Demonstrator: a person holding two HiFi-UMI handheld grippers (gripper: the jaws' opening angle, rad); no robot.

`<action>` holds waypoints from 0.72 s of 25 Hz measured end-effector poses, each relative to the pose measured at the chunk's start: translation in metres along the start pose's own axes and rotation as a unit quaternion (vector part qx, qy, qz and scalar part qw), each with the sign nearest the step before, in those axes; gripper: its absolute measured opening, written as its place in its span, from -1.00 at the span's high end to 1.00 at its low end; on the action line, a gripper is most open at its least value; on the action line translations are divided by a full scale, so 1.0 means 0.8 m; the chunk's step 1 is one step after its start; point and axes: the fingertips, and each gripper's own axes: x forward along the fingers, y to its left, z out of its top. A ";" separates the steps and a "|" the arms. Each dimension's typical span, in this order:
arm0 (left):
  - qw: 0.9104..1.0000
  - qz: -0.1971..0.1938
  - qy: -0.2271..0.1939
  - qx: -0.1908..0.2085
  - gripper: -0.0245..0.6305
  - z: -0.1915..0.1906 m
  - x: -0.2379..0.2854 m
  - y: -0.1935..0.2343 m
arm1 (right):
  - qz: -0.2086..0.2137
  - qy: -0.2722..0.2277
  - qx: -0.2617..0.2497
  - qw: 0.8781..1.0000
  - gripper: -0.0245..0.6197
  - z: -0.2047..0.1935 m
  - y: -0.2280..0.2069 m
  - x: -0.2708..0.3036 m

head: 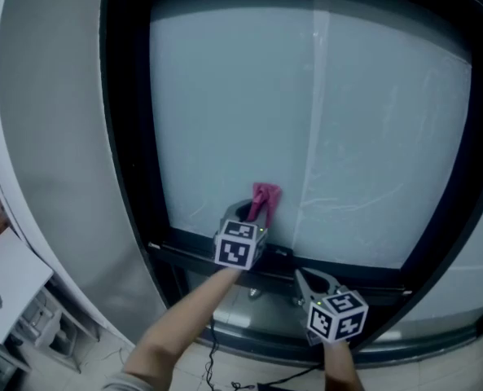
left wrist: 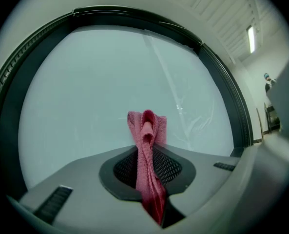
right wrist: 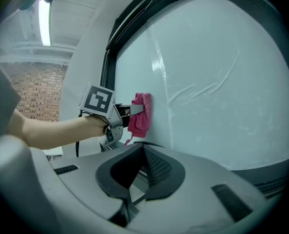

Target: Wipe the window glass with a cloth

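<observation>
Left claw (head: 253, 216) pinches the pink cloth (head: 265, 195), bunched end ahead against the window glass (head: 347, 112) for wiping; right claw (head: 308, 282) closed, empty, idle.

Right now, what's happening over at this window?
A person is holding a pink cloth to the window glass. The left tongs are shut on the cloth and press it against the pane low down, just above the dark bottom frame. The right tongs are closed with nothing in them, held lower, in front of that frame.
</observation>
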 end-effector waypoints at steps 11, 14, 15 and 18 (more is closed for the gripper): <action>0.998 0.057 0.014 0.000 0.77 -0.029 -0.036 0.108 | 0.030 -0.003 -0.002 1.000 0.96 0.004 0.044 0.060; 0.996 0.081 0.021 0.004 0.77 -0.038 -0.047 0.141 | 0.039 -0.002 -0.003 0.999 0.96 0.005 0.056 0.076; 0.996 0.091 0.023 0.004 0.77 -0.041 -0.052 0.152 | 0.042 -0.002 -0.004 0.999 0.96 0.005 0.059 0.081; 0.992 0.124 0.032 0.002 0.77 -0.053 -0.065 0.187 | 0.050 -0.002 -0.005 0.999 0.96 0.006 0.069 0.095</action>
